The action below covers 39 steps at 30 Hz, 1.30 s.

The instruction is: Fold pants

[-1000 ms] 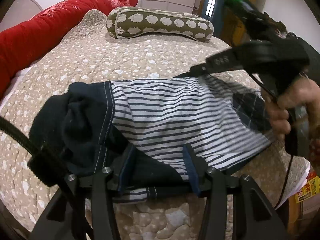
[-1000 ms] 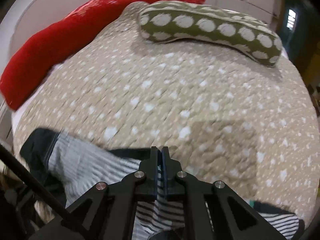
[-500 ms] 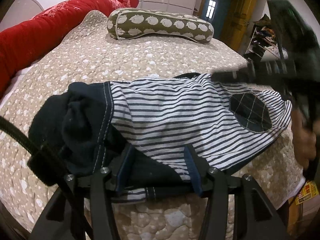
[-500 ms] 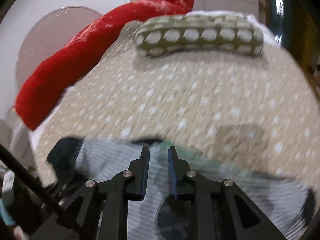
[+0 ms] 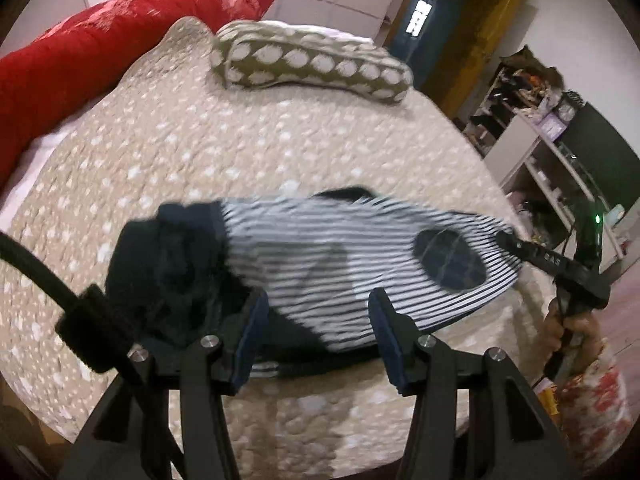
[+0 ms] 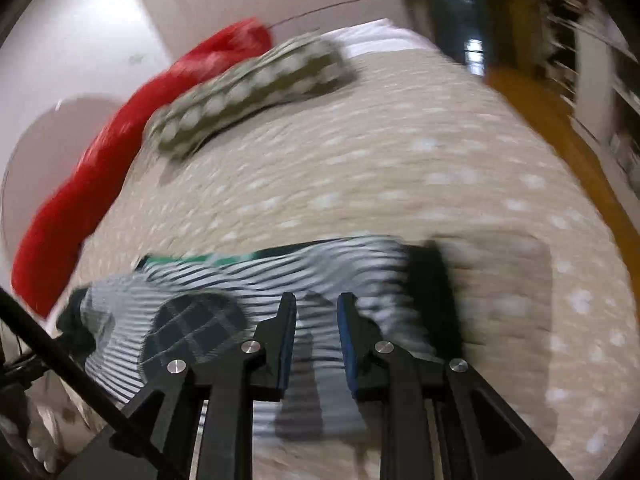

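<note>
The striped pants (image 5: 328,256) lie folded on the bed, with a navy waistband bunch (image 5: 168,264) at the left and a dark plaid knee patch (image 5: 450,258). My left gripper (image 5: 316,308) is open, its jaws wide apart just above the pants' near edge, holding nothing. My right gripper (image 6: 316,308) is open a little, over the pants (image 6: 280,276) beside the patch (image 6: 192,328), empty. It also shows in the left wrist view (image 5: 556,268) at the pants' right end.
The beige dotted quilt (image 5: 200,148) covers the bed. An olive spotted pillow (image 5: 312,64) lies at the far end, a red blanket (image 5: 80,64) along the left side. Shelves (image 5: 540,132) and a doorway stand to the right.
My right gripper let go of the pants, opened, and swung to the right end of the pants. My left gripper pulled back and up, jaws wider. The right wrist view is blurred by motion.
</note>
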Motion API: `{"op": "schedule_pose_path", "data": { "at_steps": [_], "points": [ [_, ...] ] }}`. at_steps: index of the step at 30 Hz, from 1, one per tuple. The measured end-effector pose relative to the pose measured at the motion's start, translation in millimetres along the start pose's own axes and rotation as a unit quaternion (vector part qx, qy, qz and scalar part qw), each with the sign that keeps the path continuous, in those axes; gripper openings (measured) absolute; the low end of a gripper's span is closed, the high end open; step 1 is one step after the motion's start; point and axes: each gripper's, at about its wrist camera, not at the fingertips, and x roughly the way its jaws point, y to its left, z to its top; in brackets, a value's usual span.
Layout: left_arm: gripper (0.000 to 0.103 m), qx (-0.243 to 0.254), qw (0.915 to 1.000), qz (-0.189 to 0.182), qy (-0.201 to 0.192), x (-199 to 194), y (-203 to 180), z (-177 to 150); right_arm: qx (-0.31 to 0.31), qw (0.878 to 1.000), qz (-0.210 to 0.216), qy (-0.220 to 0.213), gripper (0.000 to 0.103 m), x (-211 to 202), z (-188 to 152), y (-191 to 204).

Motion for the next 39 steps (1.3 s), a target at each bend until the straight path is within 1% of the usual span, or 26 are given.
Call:
{"op": "schedule_pose_path", "data": {
  "at_steps": [1,2,3,4,5,6,7,9,12,13,15,17,19,22,25,27,29,30,31,32,33,34,36,37,39],
  "points": [
    [0.052,0.001,0.9999,-0.010,0.001,0,-6,5,0.022,0.999,0.014,-0.020,0.023,-15,0,-8],
    [0.052,0.001,0.9997,-0.024,0.006,3,-13,10,0.031,0.999,0.004,-0.036,0.029,-26,0,-12],
    [0.053,0.001,0.9992,-0.037,0.014,9,-21,16,0.037,0.998,-0.009,-0.052,0.052,-35,-2,-15],
    [0.053,0.000,0.9988,-0.044,0.020,13,-26,21,0.043,0.996,-0.016,-0.073,0.070,-46,-6,-18],
    [0.054,0.001,0.9979,-0.055,0.033,22,-36,27,0.055,0.995,-0.009,-0.088,0.072,-54,-11,-23],
    [0.054,0.004,0.9970,-0.064,0.043,30,-45,32,0.067,0.994,0.003,-0.088,0.072,-56,-14,-26],
    [0.054,0.014,0.9953,-0.077,0.057,43,-60,40,0.083,0.993,0.023,-0.077,0.072,-55,-19,-30],
    [0.054,0.032,0.9929,-0.088,0.074,60,-84,50,0.095,0.992,0.042,-0.066,0.072,-54,-27,-34],
    [0.054,0.070,0.9865,-0.108,0.101,91,-130,68,0.097,0.992,0.049,-0.056,0.072,-47,-37,-34],
    [0.054,0.082,0.9829,-0.118,0.115,104,-150,76,0.100,0.992,0.054,-0.053,0.072,-44,-39,-32],
    [0.054,0.093,0.9774,-0.136,0.132,121,-169,87,0.103,0.991,0.065,-0.050,0.072,-42,-45,-29],
    [0.054,0.103,0.9686,-0.160,0.160,145,-193,99,0.105,0.991,0.073,-0.051,0.072,-39,-47,-27],
    [0.054,0.105,0.9659,-0.164,0.171,160,-207,105,0.106,0.990,0.078,-0.050,0.072,-35,-47,-25],
    [0.054,0.117,0.9597,-0.164,0.196,191,-226,111,0.106,0.990,0.081,-0.044,0.072,-27,-49,-21],
    [0.054,0.126,0.9525,-0.168,0.221,212,-233,109,0.094,0.992,0.064,-0.050,0.072,-21,-53,-16],
    [0.054,0.143,0.9482,-0.161,0.234,225,-240,105,0.093,0.993,0.056,-0.054,0.072,-19,-54,-14],
    [0.055,0.142,0.9459,-0.163,0.242,231,-240,103,0.096,0.992,0.050,-0.059,0.070,-18,-54,-13],
    [0.055,0.134,0.9448,-0.168,0.248,233,-239,102,0.097,0.992,0.048,-0.061,0.064,-17,-53,-14],
    [0.055,0.131,0.9441,-0.171,0.250,233,-239,102,0.099,0.992,0.045,-0.062,0.051,-16,-52,-14],
    [0.036,0.132,0.9434,-0.173,0.250,232,-240,101,0.104,0.992,0.047,-0.060,0.042,-14,-51,-16],
    [0.022,0.132,0.9432,-0.174,0.251,232,-240,100,0.111,0.991,0.052,-0.054,0.024,-11,-48,-19],
    [0.022,0.134,0.9437,-0.171,0.249,230,-240,99,0.121,0.990,0.062,-0.047,0.021,-8,-44,-21],
    [0.021,0.136,0.9476,-0.173,0.231,221,-238,98,0.118,0.990,0.067,-0.047,0.018,-10,-39,-18],
    [0.021,0.130,0.9497,-0.177,0.223,214,-233,98,0.105,0.991,0.066,-0.051,0.018,-13,-35,-11],
    [0.021,0.099,0.9557,-0.191,0.201,196,-214,101,0.082,0.993,0.064,-0.055,0.018,-16,-30,2]
  ]
}}
